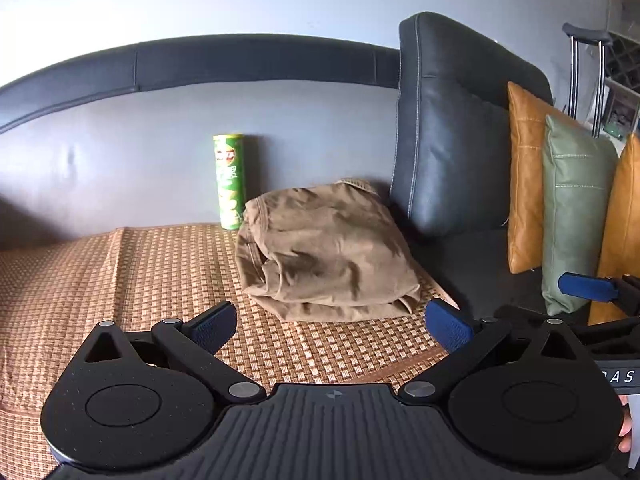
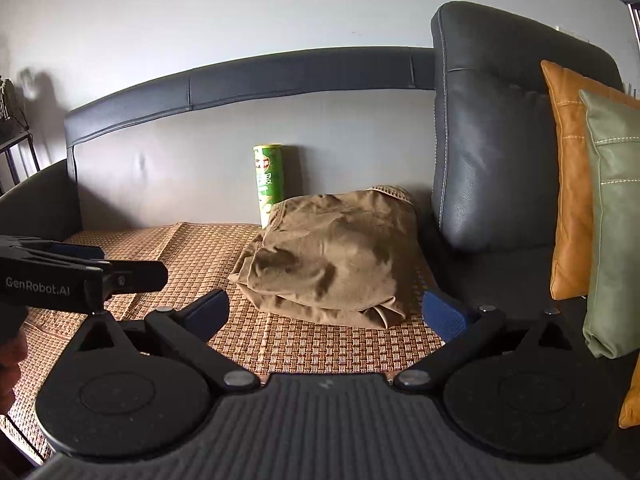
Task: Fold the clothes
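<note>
On the woven mat (image 1: 120,280) that covers the sofa seat, we see the brown clothes (image 1: 324,256) folded into a soft bundle. The bundle lies just in front of a tall green snack can (image 1: 229,182) that stands by the sofa back, and beside a big black cushion (image 1: 452,128). Orange (image 1: 524,184) and green (image 1: 576,208) pillows lean farther right. Our left gripper (image 1: 334,324) has its fingers spread wide with nothing between them, just short of the bundle. Our right gripper (image 2: 330,312) is spread wide too and holds nothing. Its right finger may touch the mat edge, but we cannot tell.
</note>
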### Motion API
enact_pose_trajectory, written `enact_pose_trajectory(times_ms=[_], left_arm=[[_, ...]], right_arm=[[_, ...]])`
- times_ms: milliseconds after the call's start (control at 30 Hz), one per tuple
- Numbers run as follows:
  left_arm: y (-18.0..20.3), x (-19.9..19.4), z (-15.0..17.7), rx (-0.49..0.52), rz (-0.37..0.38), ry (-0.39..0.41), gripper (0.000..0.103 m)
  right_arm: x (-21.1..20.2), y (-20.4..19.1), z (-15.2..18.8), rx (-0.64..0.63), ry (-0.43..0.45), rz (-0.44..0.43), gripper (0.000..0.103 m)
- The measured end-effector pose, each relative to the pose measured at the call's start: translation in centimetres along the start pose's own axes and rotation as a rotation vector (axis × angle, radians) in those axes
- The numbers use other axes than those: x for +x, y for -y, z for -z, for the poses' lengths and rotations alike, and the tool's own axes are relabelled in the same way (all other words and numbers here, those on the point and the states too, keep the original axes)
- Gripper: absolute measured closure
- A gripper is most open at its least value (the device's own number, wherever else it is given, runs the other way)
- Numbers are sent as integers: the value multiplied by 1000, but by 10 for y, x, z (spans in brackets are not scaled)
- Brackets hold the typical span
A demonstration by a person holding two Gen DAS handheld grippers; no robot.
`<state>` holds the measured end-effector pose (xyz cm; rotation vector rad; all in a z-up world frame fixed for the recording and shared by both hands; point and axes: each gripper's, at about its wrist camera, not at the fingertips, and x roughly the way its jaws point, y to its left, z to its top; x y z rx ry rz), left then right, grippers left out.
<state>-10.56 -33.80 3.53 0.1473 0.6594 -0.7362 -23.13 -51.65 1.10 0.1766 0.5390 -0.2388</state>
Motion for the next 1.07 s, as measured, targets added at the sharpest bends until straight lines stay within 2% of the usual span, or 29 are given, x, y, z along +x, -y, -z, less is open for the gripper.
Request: enact_pose_trajectory(times_ms=[433, 1067], left_arm=[[-2, 1, -2, 13, -26, -7, 0], [-2, 0, 0, 38, -24, 4, 0]], right_arm=[[8, -2, -1, -4, -10, 0, 1], [11, -2, -2, -6, -17, 7, 1]])
